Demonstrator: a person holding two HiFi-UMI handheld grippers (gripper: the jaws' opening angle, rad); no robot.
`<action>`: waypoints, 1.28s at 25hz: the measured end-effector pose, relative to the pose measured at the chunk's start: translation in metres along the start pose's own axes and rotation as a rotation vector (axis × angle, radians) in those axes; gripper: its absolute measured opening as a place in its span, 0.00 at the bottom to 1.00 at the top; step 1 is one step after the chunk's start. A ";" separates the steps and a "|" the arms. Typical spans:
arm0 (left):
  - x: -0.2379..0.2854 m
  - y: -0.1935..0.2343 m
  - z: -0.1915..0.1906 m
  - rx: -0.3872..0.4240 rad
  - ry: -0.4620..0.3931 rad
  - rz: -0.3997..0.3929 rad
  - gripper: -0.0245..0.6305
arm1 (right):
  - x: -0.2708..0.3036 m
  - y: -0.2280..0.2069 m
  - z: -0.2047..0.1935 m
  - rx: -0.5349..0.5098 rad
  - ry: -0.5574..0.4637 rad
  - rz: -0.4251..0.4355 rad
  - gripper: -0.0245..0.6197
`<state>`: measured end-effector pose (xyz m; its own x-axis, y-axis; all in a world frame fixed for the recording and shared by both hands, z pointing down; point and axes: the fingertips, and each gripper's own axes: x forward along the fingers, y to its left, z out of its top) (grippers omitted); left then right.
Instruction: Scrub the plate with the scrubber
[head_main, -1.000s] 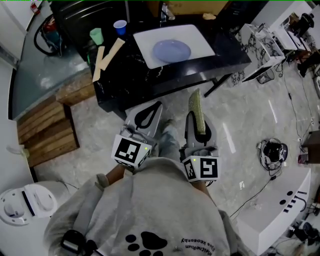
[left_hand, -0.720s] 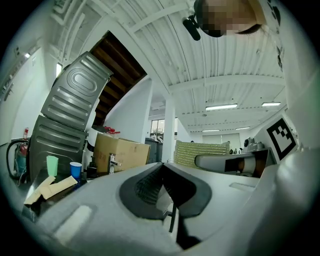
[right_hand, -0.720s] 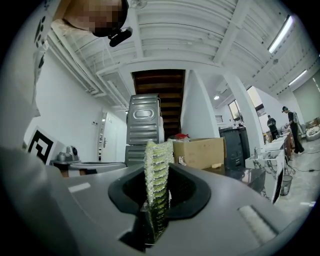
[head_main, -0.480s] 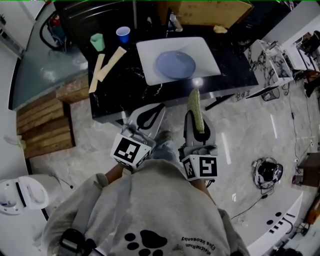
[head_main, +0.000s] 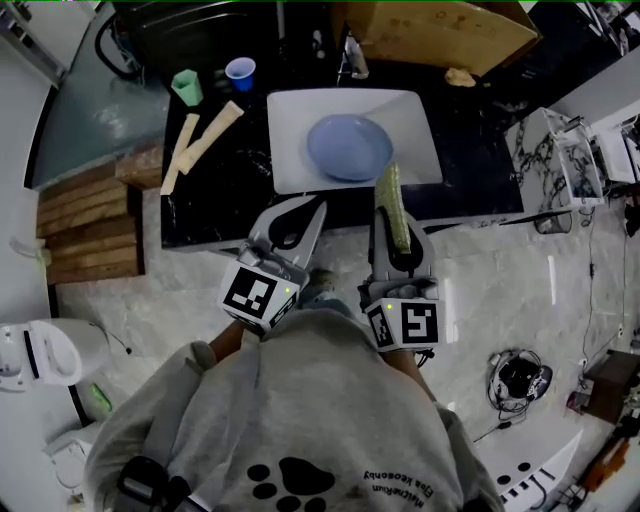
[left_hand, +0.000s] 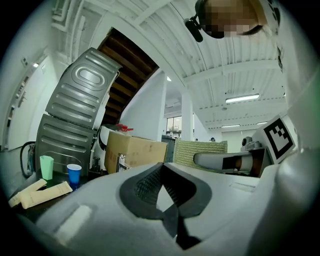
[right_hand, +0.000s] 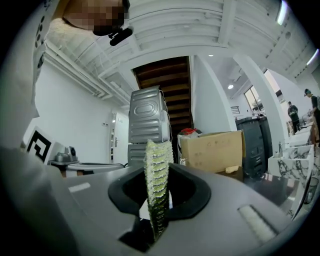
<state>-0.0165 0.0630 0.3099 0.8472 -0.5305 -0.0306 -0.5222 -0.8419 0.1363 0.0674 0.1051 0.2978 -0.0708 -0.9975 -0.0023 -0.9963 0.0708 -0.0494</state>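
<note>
Right gripper view shows the right gripper (right_hand: 159, 172) clenched on a thin, flat, yellow-green scrubber pad (right_hand: 156, 185). The pad is held edge-on and upright between the jaws and sticks out past their tips. In the left gripper view, the left gripper (left_hand: 161, 172) is seen closed on nothing, its ribbed pads meeting at the tips. In the head view, the scrubber's far end is seen over the near rim of a white rectangular tray (head_main: 295, 140), just beside the round pale blue plate (head_main: 348, 147) lying in it. Bare black marbled counter (head_main: 220, 205) is left open to the tray's left, up to two pale flat strips (head_main: 205, 135). Compared with a second ago, the counter and plate are found nearer both grippers, and the grips are unchanged.
</note>
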 end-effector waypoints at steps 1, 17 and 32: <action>0.007 0.001 0.000 0.001 -0.004 0.014 0.04 | 0.004 -0.007 0.000 -0.001 0.000 0.012 0.15; 0.049 0.020 -0.015 -0.006 0.020 0.152 0.04 | 0.045 -0.047 -0.015 0.031 0.031 0.124 0.15; 0.094 0.088 -0.029 -0.096 0.079 0.155 0.04 | 0.126 -0.056 -0.031 0.029 0.102 0.116 0.15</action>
<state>0.0200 -0.0585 0.3483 0.7646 -0.6401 0.0754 -0.6383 -0.7356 0.2270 0.1126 -0.0247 0.3309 -0.1911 -0.9773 0.0919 -0.9794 0.1836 -0.0840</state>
